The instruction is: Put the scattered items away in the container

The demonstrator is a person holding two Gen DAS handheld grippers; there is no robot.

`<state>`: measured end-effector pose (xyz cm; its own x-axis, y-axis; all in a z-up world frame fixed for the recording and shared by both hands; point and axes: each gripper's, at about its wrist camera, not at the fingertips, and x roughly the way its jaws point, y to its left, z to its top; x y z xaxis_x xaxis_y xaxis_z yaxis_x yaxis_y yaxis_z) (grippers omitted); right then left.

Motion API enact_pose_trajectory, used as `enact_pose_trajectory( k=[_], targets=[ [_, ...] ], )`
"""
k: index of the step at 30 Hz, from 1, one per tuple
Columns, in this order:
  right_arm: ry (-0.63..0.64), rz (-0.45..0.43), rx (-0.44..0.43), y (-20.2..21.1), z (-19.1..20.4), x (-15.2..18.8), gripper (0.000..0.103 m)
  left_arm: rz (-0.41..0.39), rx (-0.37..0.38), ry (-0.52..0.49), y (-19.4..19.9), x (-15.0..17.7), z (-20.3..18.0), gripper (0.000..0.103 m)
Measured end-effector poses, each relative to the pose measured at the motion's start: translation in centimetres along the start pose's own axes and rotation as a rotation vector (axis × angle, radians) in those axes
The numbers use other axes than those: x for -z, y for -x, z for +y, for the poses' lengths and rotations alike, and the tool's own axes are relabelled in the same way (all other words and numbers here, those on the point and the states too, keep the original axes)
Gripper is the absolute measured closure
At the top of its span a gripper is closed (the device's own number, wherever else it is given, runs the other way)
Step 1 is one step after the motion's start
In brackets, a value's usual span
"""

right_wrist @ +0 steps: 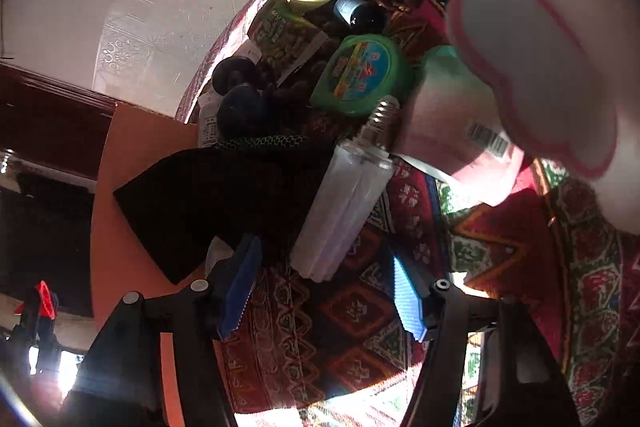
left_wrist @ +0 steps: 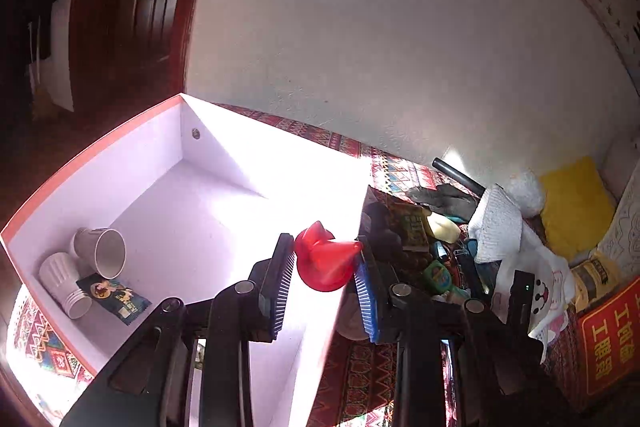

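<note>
Left gripper point(left_wrist: 326, 259) around red funnel point(left_wrist: 325, 261)

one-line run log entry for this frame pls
left hand-held gripper: shut on red funnel, over white box | right hand-held gripper: open, above bulb on patterned cloth | in box: paper cups, snack packet

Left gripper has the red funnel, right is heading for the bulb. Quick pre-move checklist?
1. red funnel clamped in left gripper: ok.
2. Funnel over the white box: ok.
3. Landing spot clear of paper cups and snack packet: ok.
4. right gripper open, nothing between its pads: ok.
5. Right gripper lined up on light bulb: ok.
6. Black cloth clear of bulb: cannot tell.
</note>
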<state>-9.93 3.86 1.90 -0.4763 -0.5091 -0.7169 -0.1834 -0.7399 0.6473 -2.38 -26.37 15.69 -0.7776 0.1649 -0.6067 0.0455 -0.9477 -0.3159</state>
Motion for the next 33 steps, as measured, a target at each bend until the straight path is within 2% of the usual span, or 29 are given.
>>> enact_pose_trajectory(
  k=[1,2,5,8,9,10,12,13,16,17,19,20,23,26,29,33],
  targets=[
    [0.022,-0.031,0.029,0.0,0.4,-0.2,0.052,0.004,-0.01,0.013,-0.2,-0.2,1.0,0.076],
    [0.04,-0.051,0.068,0.0,0.6,-0.2,0.072,0.007,-0.026,0.021,-0.4,-0.3,1.7,0.076],
    [0.045,-0.09,0.078,1.5,0.5,0.7,0.077,0.012,-0.05,0.045,-0.4,-0.4,3.5,0.076],
    [0.15,-0.195,0.019,5.9,3.7,2.5,0.077,0.013,-0.092,0.066,-0.4,-0.4,4.7,0.071],
    [0.194,-0.228,-0.016,7.4,5.4,3.0,0.077,0.013,-0.107,0.072,-0.4,-0.4,5.0,0.06],
    [0.241,-0.253,-0.057,8.8,7.3,3.1,0.077,0.006,-0.12,0.086,-0.1,-0.4,5.5,0.043],
    [0.348,-0.276,-0.128,10.9,11.8,4.3,0.077,-0.032,-0.145,0.123,1.0,-0.5,6.7,0.024],
    [0.408,-0.263,-0.167,11.4,14.2,4.8,0.077,-0.056,-0.157,0.14,1.6,-0.5,7.2,0.019],
    [0.548,-0.192,-0.283,11.1,21.2,6.9,0.071,-0.103,-0.194,0.181,3.0,-0.8,8.8,0.016],
    [0.587,-0.189,-0.288,11.1,22.8,7.8,0.053,-0.111,-0.201,0.193,3.4,-0.8,9.4,0.016],
    [0.638,-0.232,-0.26,11.6,24.8,9.2,0.027,-0.117,-0.212,0.227,4.1,-0.9,10.8,0.016],
    [0.656,-0.262,-0.249,12.1,25.2,9.8,0.027,-0.117,-0.214,0.245,4.3,-0.8,11.4,0.016],
    [0.662,-0.302,-0.21,12.5,24.3,9.7,0.027,-0.116,-0.212,0.269,4.5,-0.5,12.3,0.016],
    [0.568,-0.269,-0.13,11.6,20.3,7.9,0.027,-0.111,-0.215,0.246,4.4,-0.3,12.0,0.016],
    [0.48,-0.143,-0.034,8.2,15.4,6.0,0.027,-0.103,-0.213,0.227,4.0,0.0,11.5,0.016],
    [0.433,0.057,0.105,1.2,10.4,6.3,0.027,-0.088,-0.213,0.218,3.3,0.0,10.9,0.016]
  ],
)
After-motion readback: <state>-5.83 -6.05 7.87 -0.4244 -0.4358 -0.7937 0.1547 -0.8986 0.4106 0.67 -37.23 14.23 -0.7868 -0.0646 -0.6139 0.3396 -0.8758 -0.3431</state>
